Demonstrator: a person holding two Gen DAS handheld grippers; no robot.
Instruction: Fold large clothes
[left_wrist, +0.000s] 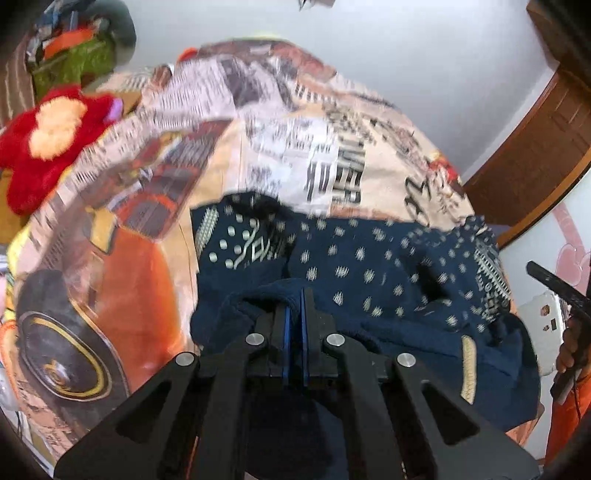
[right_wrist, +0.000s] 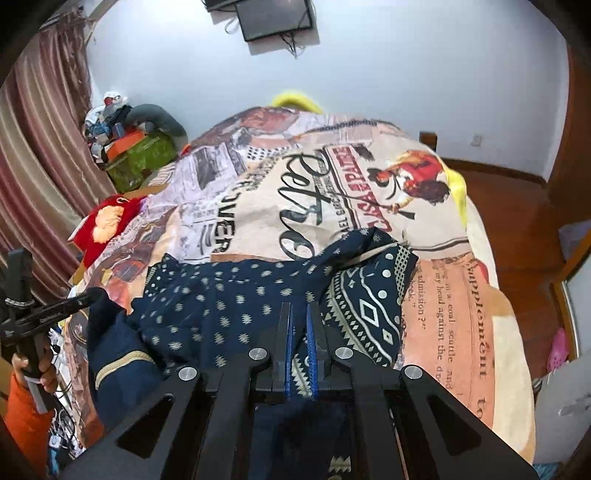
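A: Navy cloth w/ pale dots, the garment (right_wrist: 236, 295), sprawls on the printed bedspread (right_wrist: 461, 314), near edge of the bed.

B: Left gripper (left_wrist: 294, 295)?

A: Jaws pinched tight on a plain navy fold, near the gold trim.

B: Right gripper (right_wrist: 299, 314)?

A: Clamped on the patterned border, cloth runs between the blue pads (right_wrist: 312, 332).

B: Red plush toy (left_wrist: 48, 147)?

A: Off to the bed's left side, clear of the garment.

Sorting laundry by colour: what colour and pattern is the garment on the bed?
The garment is navy with small cream motifs and a geometric border, clearest in the right wrist view.
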